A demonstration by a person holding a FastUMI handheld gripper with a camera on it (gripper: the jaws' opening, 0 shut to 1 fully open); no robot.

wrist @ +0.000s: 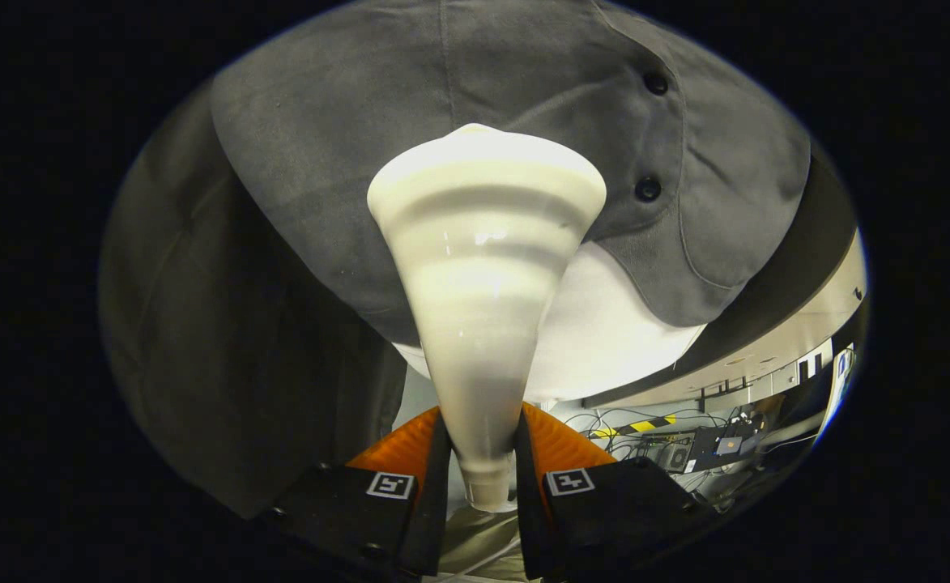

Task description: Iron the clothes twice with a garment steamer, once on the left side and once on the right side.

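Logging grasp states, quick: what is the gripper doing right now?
Gripper: shut on the steamer, its head up against the grey shirt.

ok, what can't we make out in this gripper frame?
- Steamer face: turned toward the shirt, so contact or a gap cannot be told.
- Shirt middle: hidden behind the steamer.
- Tool: fingers clamp the steamer neck; their bases are cut off.
- Background bench: too small.

Dim booth, bright centre, heavy fisheye warp.
Steamer head [484, 267] near blown out w/ small glare spots; grey shirt [345, 121] evenly lit, sharp; dark cloth at left in shadow; tongs [481, 478] dark, clamped on steamer neck; bg room curved, soft.
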